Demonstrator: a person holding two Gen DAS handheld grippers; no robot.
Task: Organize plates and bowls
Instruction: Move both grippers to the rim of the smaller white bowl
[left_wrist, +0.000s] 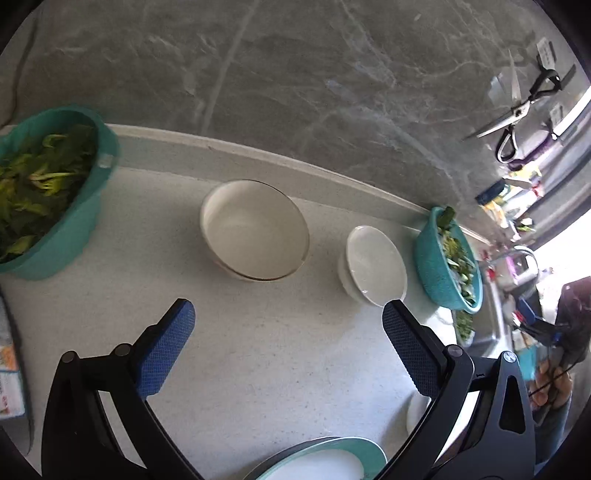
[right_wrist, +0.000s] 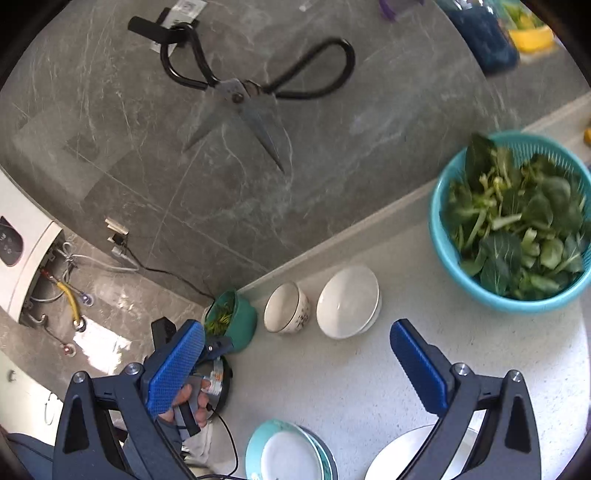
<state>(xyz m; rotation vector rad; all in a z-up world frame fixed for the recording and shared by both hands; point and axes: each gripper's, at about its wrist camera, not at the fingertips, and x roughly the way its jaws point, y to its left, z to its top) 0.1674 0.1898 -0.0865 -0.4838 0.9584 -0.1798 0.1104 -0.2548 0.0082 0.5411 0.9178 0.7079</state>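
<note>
Counter: pale speckled worktop (left_wrist: 266, 362), with a low raised lip at the back.
Wall: grey veined stone (left_wrist: 295, 74); black-handled scissors (right_wrist: 240, 92) hang on it.
Plates: teal-rimmed stack (left_wrist: 332, 458) at the near edge; a white plate (right_wrist: 399, 458) sits just beside it.
Bowls: gold-rimmed white bowl (left_wrist: 255, 229) upright near the back lip; stacked white bowls (left_wrist: 373, 266) beside it, possibly two.
Baskets: teal colander of greens (right_wrist: 517, 221) next to the stacked bowls; a green basket of greens (left_wrist: 48, 192) at the other end.
Left gripper (left_wrist: 288, 332): spread wide, holding nothing, above bare counter.
Right gripper (right_wrist: 297, 354): spread wide, holding nothing.
</note>
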